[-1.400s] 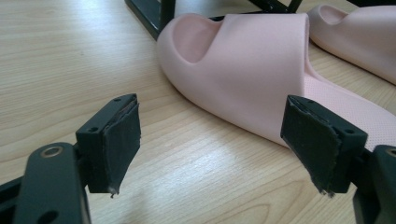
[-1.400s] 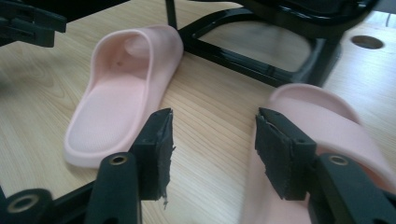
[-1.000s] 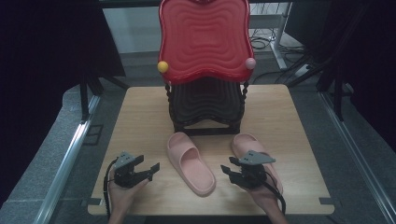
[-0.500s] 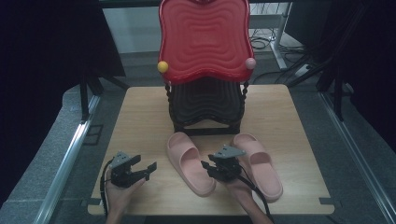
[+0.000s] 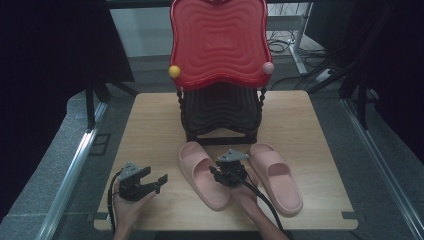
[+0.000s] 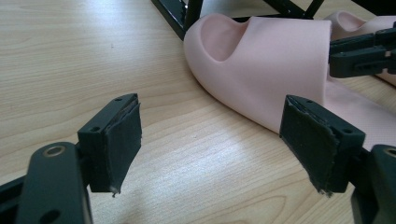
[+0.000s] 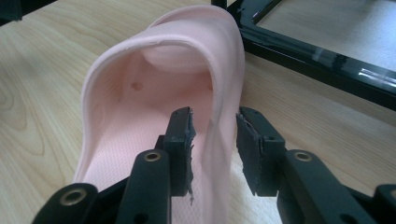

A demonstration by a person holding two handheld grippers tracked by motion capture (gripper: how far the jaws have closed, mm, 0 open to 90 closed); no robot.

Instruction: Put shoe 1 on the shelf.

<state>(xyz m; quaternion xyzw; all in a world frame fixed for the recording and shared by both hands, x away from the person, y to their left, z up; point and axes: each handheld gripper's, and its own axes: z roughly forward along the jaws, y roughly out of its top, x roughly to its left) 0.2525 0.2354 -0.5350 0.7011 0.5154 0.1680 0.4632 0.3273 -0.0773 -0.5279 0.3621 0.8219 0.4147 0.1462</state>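
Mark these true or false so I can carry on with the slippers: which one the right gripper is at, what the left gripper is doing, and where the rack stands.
1. The right gripper straddles the side wall of the left-hand pink slipper. True.
2. The left gripper holds a slipper. False: its jaws stand wide apart over bare table.
3. The other pink slipper lies on the table. True.
4. The black rack stands on the floor. False: it stands on the table, behind the slippers.
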